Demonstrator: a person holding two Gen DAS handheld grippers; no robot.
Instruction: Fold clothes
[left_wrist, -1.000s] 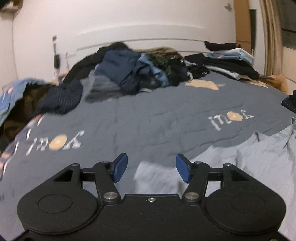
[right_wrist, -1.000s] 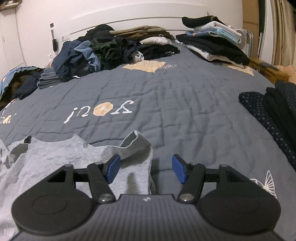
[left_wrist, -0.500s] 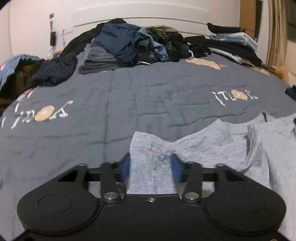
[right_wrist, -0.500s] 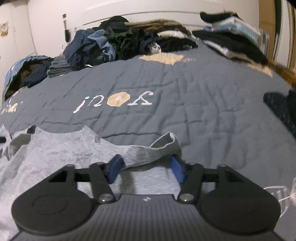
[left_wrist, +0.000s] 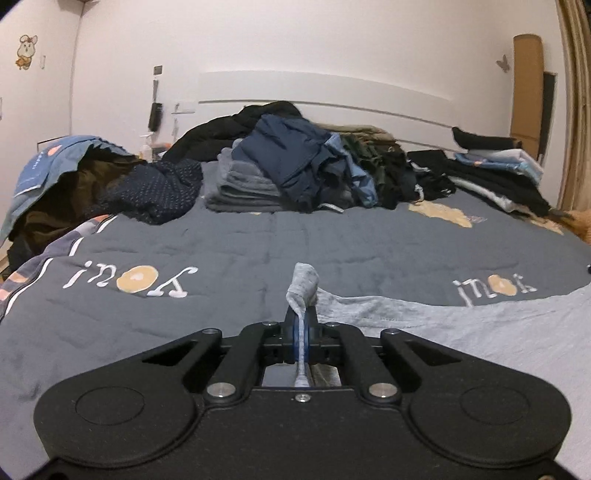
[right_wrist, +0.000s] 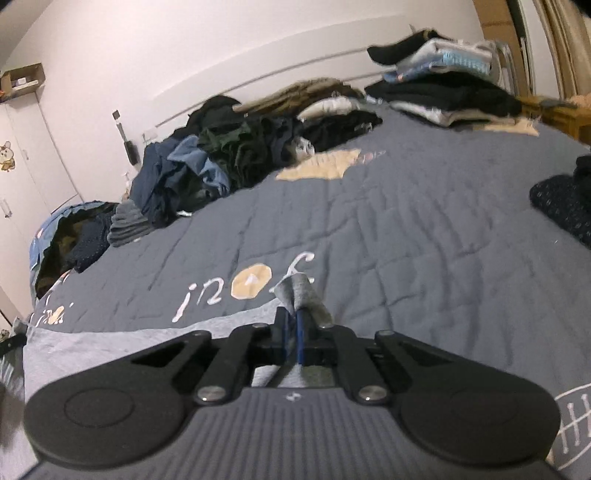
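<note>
A light grey garment (left_wrist: 461, 325) lies on the dark grey quilt (left_wrist: 258, 243) of a bed. My left gripper (left_wrist: 301, 326) is shut on its left corner, and a tuft of grey cloth sticks up between the blue pads. The cloth stretches away to the right. In the right wrist view my right gripper (right_wrist: 291, 332) is shut on the garment's other corner (right_wrist: 303, 295), and the grey garment (right_wrist: 103, 343) runs off to the left. Both corners are held slightly above the quilt.
A heap of unfolded dark and blue clothes (left_wrist: 295, 166) lies along the headboard. A stack of folded clothes (right_wrist: 443, 88) sits at the far right. A dark dotted garment (right_wrist: 561, 203) lies at the right edge. More clothes (left_wrist: 74, 184) hang at the left side.
Both grippers closed on the grey garment's corners and lifted them. The cloth between them has been pulled taut. The right gripper's view has tilted.
</note>
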